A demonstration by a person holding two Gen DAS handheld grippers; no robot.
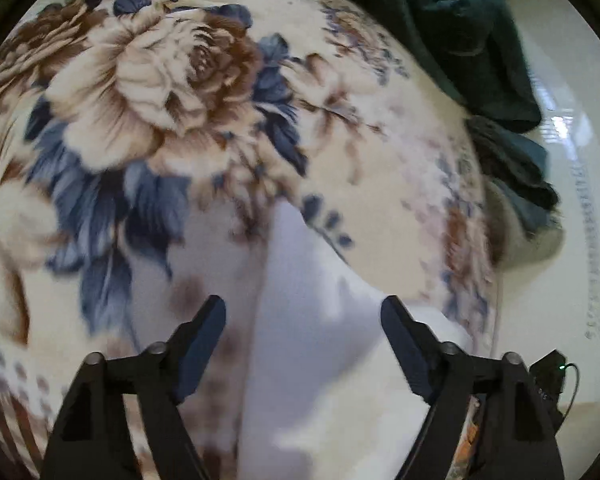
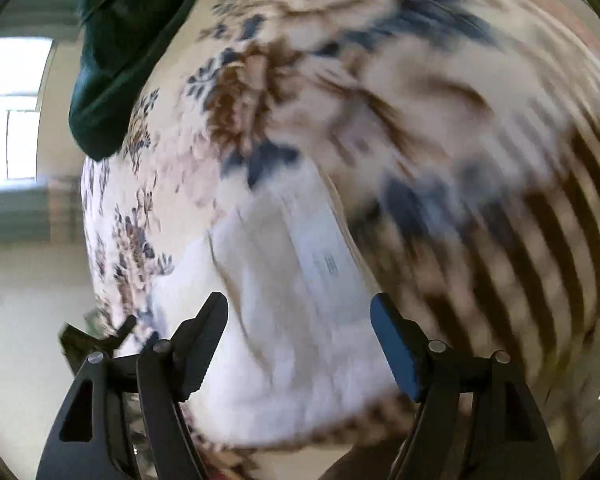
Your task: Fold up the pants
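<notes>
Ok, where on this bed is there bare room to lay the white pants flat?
The widest free patch is the floral blanket left of the white pants, around the big brown rose. The striped stretch right of the pants also looks bare, though blurred. It is crowded at the far edge, where the dark green clothes sit. Both grippers hang open over the pants.

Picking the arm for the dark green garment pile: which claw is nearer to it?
Cannot tell for sure. The green garment pile sits far ahead-right of the left claw and far ahead-left of the right claw; both hang open over the white pants.
</notes>
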